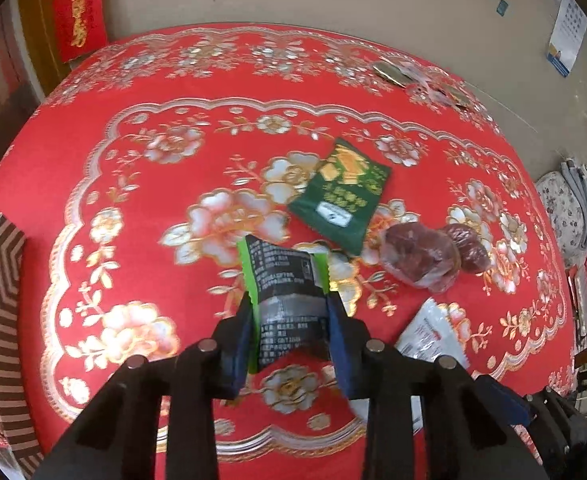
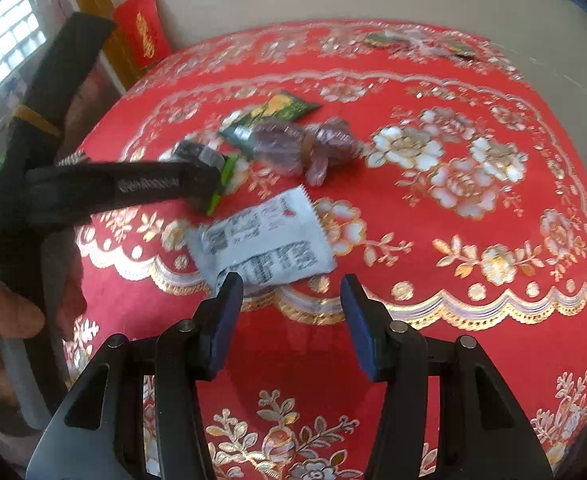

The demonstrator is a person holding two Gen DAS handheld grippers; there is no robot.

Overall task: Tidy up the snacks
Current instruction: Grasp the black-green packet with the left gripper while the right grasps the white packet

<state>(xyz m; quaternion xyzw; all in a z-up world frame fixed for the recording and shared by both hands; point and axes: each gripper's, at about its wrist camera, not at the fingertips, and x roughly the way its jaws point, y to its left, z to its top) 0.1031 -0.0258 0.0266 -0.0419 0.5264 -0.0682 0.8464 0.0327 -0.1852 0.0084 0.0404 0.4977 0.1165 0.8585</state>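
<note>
My left gripper (image 1: pixel 289 304) is shut on a black snack packet with green edges (image 1: pixel 285 280), its blue pads pressing both sides. From the right wrist view the left gripper (image 2: pixel 213 184) reaches in from the left with that packet (image 2: pixel 223 176) at its tip. My right gripper (image 2: pixel 290 284) stands open above the red flowered tablecloth (image 2: pixel 453 280). A white printed packet (image 2: pixel 261 240) lies just ahead of it, its near edge by the left finger. A dark green packet (image 1: pixel 339 196) and clear-wrapped red dates (image 1: pixel 417 256) lie beyond.
A brown striped box (image 1: pixel 5 300) stands at the table's left edge. Small wrapped items (image 1: pixel 393 74) lie at the far right corner. The white packet (image 1: pixel 429 336) is right of my left gripper. A hand (image 2: pixel 1 312) holds the left gripper.
</note>
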